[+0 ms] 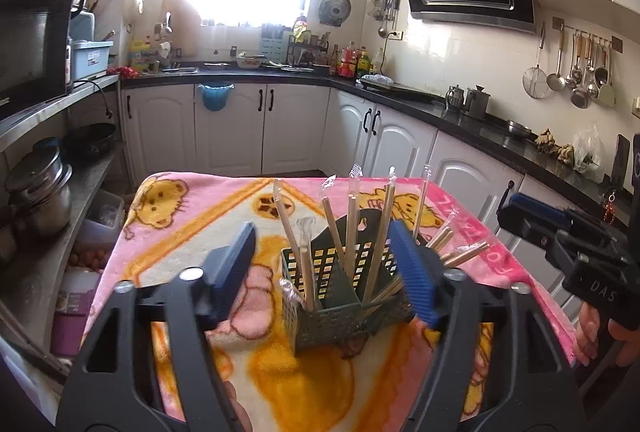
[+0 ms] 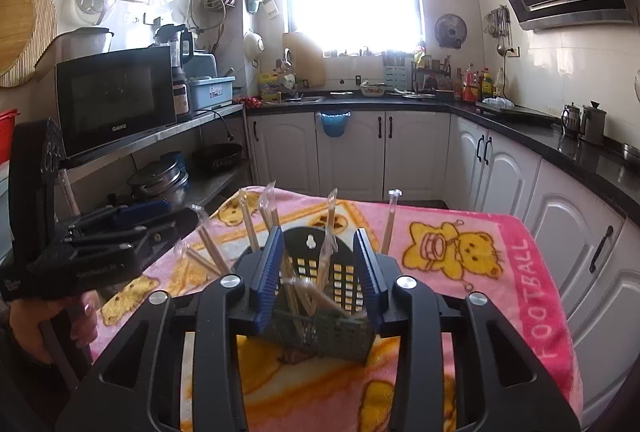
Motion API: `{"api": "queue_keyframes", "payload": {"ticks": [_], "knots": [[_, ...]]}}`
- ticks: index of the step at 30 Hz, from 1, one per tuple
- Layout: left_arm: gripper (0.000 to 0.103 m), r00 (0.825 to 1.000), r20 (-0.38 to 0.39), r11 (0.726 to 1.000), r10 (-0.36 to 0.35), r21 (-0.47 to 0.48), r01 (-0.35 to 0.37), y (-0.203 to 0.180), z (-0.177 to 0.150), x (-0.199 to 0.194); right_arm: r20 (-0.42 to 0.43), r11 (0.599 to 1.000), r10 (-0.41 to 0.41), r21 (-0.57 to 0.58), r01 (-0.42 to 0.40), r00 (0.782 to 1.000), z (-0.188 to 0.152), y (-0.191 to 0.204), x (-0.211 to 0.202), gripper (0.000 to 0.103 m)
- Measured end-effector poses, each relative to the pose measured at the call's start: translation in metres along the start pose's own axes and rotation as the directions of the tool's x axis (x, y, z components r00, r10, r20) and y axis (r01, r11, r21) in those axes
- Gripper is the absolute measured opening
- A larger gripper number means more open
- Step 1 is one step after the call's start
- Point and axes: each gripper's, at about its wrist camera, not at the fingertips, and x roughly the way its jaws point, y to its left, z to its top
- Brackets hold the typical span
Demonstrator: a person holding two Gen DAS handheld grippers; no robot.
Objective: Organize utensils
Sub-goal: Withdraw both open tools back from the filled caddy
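Note:
A dark green perforated utensil holder [image 1: 336, 296] stands on a pink bear-print blanket [image 1: 192, 232]. Several wrapped wooden chopsticks [image 1: 351, 220] stand in it, leaning different ways. A few more chopsticks [image 1: 460, 252] lie on the blanket to its right. My left gripper [image 1: 324, 268] is open and empty, its jaws either side of the holder. My right gripper [image 2: 320, 276] is open and empty, just before the holder [image 2: 320, 328]. The right gripper also shows at the right edge of the left wrist view [image 1: 568, 236]. The left gripper shows at the left of the right wrist view [image 2: 120, 232].
The blanket [image 2: 500, 272] covers a small table in a kitchen. White cabinets [image 1: 240, 127] and a black counter [image 1: 480, 127] run behind and to the right. A metal shelf with a microwave [image 2: 116, 99] and pots [image 1: 40, 187] stands on the left.

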Motion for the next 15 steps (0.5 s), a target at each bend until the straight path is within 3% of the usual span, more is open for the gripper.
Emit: {"api": "queue_keyframes", "payload": {"ticks": [12,15], "knots": [[0.091,1.0,-0.027,1.0,0.002,0.001,-0.002,-0.002,-0.02,-0.011,-0.031,1.0,-0.006,0.016,0.007,0.999,-0.027,0.005,-0.013,0.055],[0.092,0.999,-0.042,1.0,-0.002,-0.005,0.001,-0.001,-0.027,-0.01,-0.033,1.0,-0.018,0.022,0.018,0.999,-0.033,0.006,-0.016,0.059]]}}
